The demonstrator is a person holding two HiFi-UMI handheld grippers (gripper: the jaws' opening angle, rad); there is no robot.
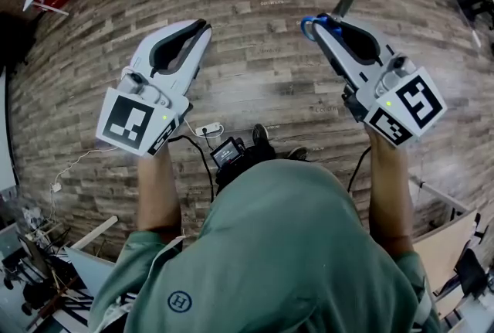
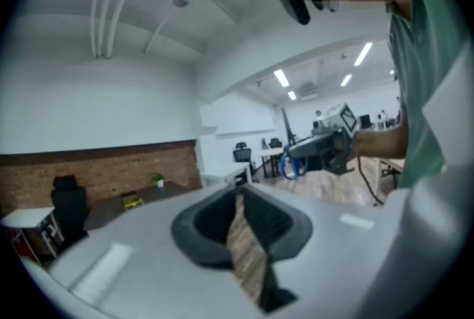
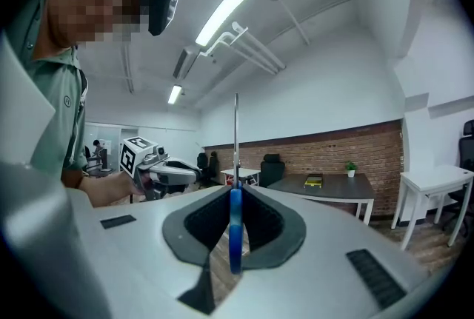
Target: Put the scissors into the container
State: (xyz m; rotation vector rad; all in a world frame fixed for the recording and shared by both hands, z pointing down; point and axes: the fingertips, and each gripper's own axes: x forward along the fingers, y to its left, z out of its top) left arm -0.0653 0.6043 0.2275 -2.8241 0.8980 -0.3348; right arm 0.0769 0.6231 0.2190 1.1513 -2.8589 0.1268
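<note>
Right gripper [image 3: 235, 193]: you clamp the scissors [image 3: 235, 236] by the blue handle, blade pointing out past the jaws. That looks like a steady carrying grip.
Left gripper [image 1: 202, 28]: jaws drawn together, nothing between them — spare.
Arms: you hold both raised, well apart, above the floor [image 1: 255, 76].
Container: not in view.
</note>
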